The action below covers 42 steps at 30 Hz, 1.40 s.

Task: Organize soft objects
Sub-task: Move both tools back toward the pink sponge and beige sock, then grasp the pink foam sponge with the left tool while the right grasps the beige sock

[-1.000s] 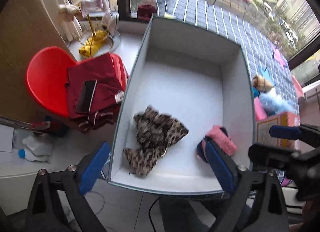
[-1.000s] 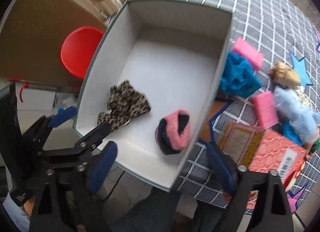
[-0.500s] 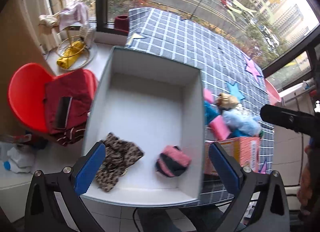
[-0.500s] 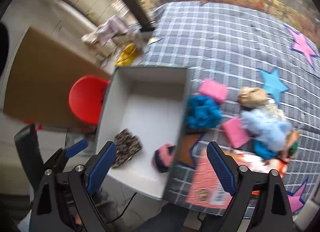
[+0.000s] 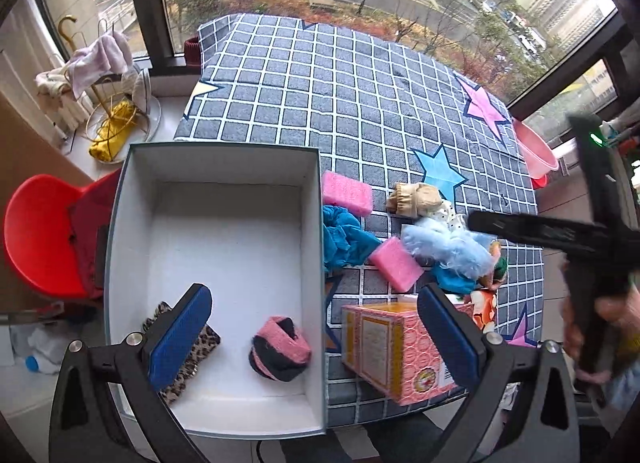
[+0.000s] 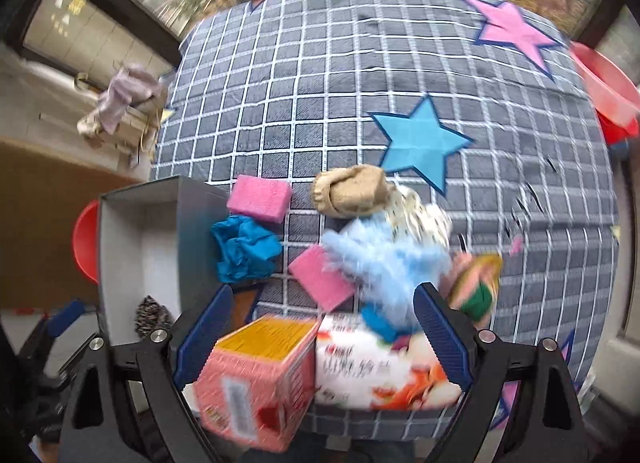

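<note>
- A pink carton [image 5: 394, 351] at the near edge of the checked cloth carried a printed panel of small text, too small to read.
- A white packet [image 6: 384, 367] beside it showed large red characters, blurred beyond reading.
- No other writing could be made out.

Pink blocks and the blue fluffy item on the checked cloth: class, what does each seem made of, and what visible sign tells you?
Pink blocks: probably sponge foam, matte, with a fine porous face and squared edges.
Blue fluffy item: likely faux fur or feathery plush, with loose wispy strands at its edges.
</note>
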Each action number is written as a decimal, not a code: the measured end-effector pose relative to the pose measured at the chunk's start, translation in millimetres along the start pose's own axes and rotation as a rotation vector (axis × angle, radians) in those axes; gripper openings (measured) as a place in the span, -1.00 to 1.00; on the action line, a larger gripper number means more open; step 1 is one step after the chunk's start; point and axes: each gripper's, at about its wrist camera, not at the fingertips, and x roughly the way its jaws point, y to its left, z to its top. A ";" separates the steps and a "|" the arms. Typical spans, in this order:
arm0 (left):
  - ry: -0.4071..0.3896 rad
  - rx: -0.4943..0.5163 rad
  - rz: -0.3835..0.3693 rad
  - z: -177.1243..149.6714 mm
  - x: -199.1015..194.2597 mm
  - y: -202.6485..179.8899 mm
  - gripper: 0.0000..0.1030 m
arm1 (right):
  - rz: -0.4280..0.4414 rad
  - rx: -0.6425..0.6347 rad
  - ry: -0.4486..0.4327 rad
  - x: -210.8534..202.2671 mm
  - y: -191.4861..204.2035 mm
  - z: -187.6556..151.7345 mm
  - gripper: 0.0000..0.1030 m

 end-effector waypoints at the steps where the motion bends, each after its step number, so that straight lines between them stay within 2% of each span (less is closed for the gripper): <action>1: 0.003 -0.004 0.018 0.2 0.6 -2.0 0.99 | 0.002 -0.041 0.011 8.3 5.3 8.0 0.80; 9: 0.027 -0.123 0.067 -2.3 0.0 0.0 0.99 | 0.027 -0.315 0.098 95.3 61.3 60.8 0.80; 13: 0.038 -0.165 0.081 -1.2 0.7 -1.2 0.99 | 0.054 -0.418 0.158 135.4 83.4 63.9 0.80; 17: 0.043 -0.175 0.079 3.6 3.1 -6.4 0.99 | -0.037 -0.519 0.187 162.0 92.0 57.0 0.80; 19: 0.042 -0.169 0.083 7.1 4.7 -10.3 0.99 | -0.114 -0.484 0.147 165.0 81.4 63.7 0.80; 20: 0.043 -0.165 0.083 9.7 6.5 -12.4 0.99 | -0.125 -0.435 0.124 162.7 71.9 70.6 0.80; 24: 0.053 -0.141 0.082 21.8 13.2 -22.1 0.99 | -0.244 -0.173 0.012 136.7 6.6 109.0 0.80; 27: 0.058 -0.113 0.079 33.3 19.3 -34.3 0.99 | -0.201 0.023 -0.033 111.0 -45.9 119.5 0.80; 30: 0.071 -0.071 0.098 49.5 31.2 -50.3 0.99 | -0.161 0.118 -0.045 93.6 -82.1 112.8 0.80; 34: 0.078 -0.019 0.119 74.8 54.1 -72.8 0.99 | -0.077 0.188 -0.013 90.7 -106.5 99.7 0.80; 36: 0.082 0.018 0.142 88.3 69.1 -83.4 0.99 | -0.011 0.158 0.028 95.6 -103.1 93.9 0.80; 39: 0.088 0.074 0.178 104.3 92.0 -96.3 0.99 | -0.012 0.060 0.054 102.2 -87.8 89.1 0.80; 42: 0.103 0.130 0.226 115.6 115.9 -106.6 0.99 | -0.013 0.032 0.077 116.0 -80.3 85.5 0.80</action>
